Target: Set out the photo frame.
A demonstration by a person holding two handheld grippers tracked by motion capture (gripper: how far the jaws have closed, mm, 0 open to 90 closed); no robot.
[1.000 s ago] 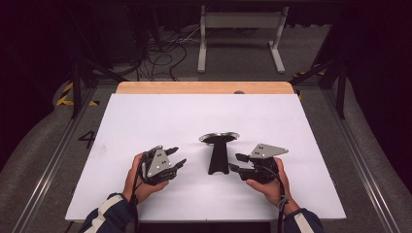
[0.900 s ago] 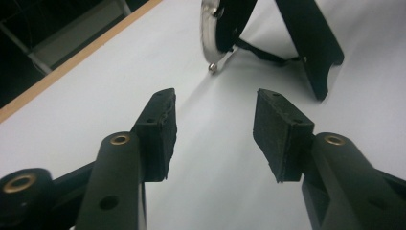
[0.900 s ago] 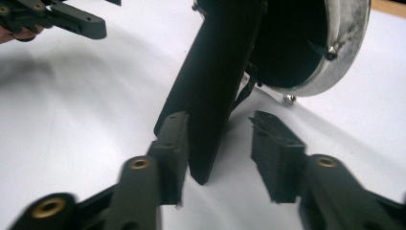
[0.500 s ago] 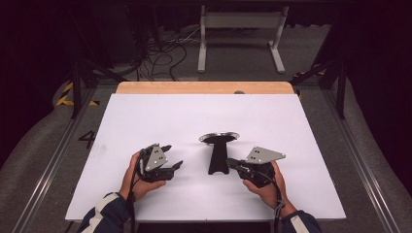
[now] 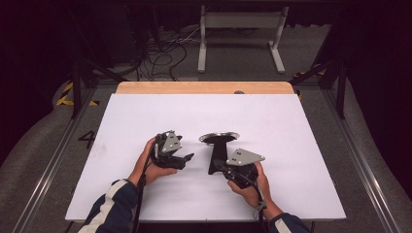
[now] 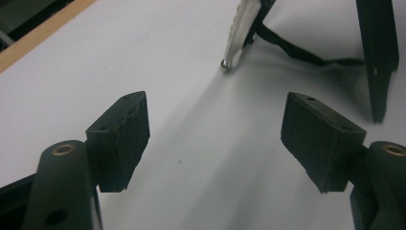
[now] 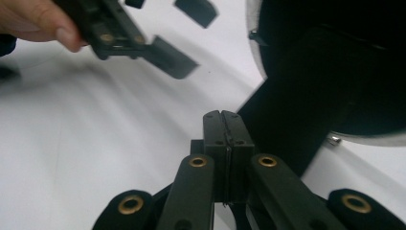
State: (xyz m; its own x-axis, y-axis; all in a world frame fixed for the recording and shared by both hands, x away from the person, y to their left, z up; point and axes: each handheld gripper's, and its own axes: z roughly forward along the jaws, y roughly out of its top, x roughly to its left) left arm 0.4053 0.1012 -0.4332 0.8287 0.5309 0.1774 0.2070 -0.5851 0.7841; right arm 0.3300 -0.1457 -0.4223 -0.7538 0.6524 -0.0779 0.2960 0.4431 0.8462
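Left gripper jaws just opened wide over bare white table, right gripper pinched empty just beside black pan handle, round pan mid-table between both, cable behind.

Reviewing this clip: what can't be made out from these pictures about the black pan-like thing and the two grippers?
- Black round pan with a shiny rim and flat black handle: its inside is dark in the high view, so any contents cannot be told.
- Same pan in the right gripper view: cut off by the top and right edges, close and blurred.
- Right gripper: jaws shut; whether they touch the handle is unclear, the contact point sits behind them.
- Left gripper: open, nothing between the jaws.
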